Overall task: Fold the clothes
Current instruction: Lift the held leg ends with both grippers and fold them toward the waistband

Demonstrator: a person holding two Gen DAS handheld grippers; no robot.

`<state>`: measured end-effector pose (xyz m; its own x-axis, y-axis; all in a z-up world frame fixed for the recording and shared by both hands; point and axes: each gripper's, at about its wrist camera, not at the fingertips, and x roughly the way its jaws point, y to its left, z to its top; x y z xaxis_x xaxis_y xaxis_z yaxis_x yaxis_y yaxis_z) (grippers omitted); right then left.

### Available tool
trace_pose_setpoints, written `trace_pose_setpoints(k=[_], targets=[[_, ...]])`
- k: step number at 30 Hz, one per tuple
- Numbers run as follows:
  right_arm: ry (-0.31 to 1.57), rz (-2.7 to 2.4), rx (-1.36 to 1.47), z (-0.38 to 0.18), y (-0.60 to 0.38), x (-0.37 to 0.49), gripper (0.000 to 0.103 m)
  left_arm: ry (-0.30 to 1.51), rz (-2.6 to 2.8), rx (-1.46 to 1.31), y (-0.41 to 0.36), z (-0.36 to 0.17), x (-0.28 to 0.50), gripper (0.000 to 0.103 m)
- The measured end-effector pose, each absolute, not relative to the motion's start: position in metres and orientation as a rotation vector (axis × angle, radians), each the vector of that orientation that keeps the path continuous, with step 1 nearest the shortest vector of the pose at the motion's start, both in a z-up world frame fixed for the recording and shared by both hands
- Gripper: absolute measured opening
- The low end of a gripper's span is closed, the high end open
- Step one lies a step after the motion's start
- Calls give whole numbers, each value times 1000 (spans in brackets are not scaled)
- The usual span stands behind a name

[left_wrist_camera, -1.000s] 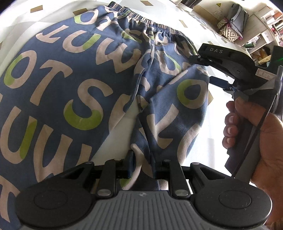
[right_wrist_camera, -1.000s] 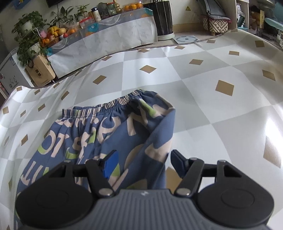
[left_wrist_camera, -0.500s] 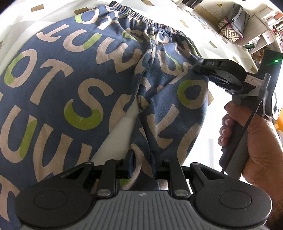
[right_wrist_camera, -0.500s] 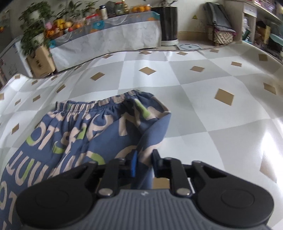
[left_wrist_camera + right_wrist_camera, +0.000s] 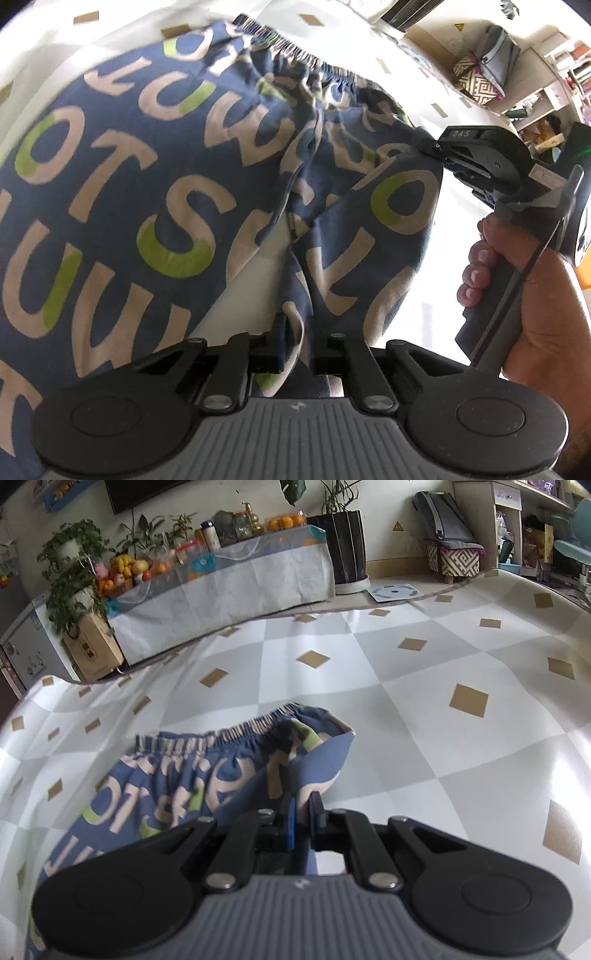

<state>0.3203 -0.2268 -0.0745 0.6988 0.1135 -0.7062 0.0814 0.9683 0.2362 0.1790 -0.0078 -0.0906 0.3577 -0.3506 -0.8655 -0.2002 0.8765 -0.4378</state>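
1. Blue pants (image 5: 155, 192) with big tan and green letters lie spread on my checked table cover (image 5: 424, 672), the one with small brown diamonds.
2. Their stretchy striped waistband (image 5: 229, 734) is the far end of the pants, away from both of my tongs.
3. My left gripper (image 5: 295, 347) has just been closing, and now it pinches a fold of the pants at the near end, by the gap between the two legs.
4. My right gripper (image 5: 301, 821) has just been closing too. It now bites the side edge of the pants, nearer the waistband than my left one.
5. Cloth sits squeezed between the blue pads (image 5: 291, 827) of the right gripper.
6. From the left camera I see the right gripper (image 5: 430, 146) pulling that pants edge up off the cover, so the cloth hangs in a loose flap.
7. A hand (image 5: 517, 295) holds the right gripper's handle, just beside the pants.
8. Past the waistband, across the cover, a low bench (image 5: 221, 583) holds fruit, jars and leafy plants.
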Motion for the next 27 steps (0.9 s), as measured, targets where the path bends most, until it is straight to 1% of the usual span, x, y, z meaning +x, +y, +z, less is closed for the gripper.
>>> trace_pose_setpoints(k=[6,10,13,15,16,17,18,20,24,26,27], targets=[[777,41,307,-63,-226,320,6,1206,-91,-539,-1,-86,175,8],[778,37,296,-62,-223,320,6,1226,-79,-586,6,-94,174,8],[793,30,307,-66,-225,320,7,1243,-66,-621,11,-102,177,19],[798,27,312,-68,-227,320,7,1250,-78,-658,11,-104,179,33],[799,25,314,-68,-227,320,7,1250,-80,-668,11,-104,180,38],[799,25,315,-69,-228,320,7,1244,-80,-671,10,-103,181,45],[800,25,317,-69,-228,320,7,1241,-80,-670,8,-102,182,49],[801,25,319,-69,-229,319,7,1238,-81,-667,4,-102,184,53],[800,25,327,-69,-232,318,8,1245,-69,-662,-2,-107,185,52],[799,26,332,-69,-234,318,9,1245,-70,-654,-4,-105,186,51],[799,25,335,-69,-235,318,10,1246,-76,-649,-6,-104,186,40]])
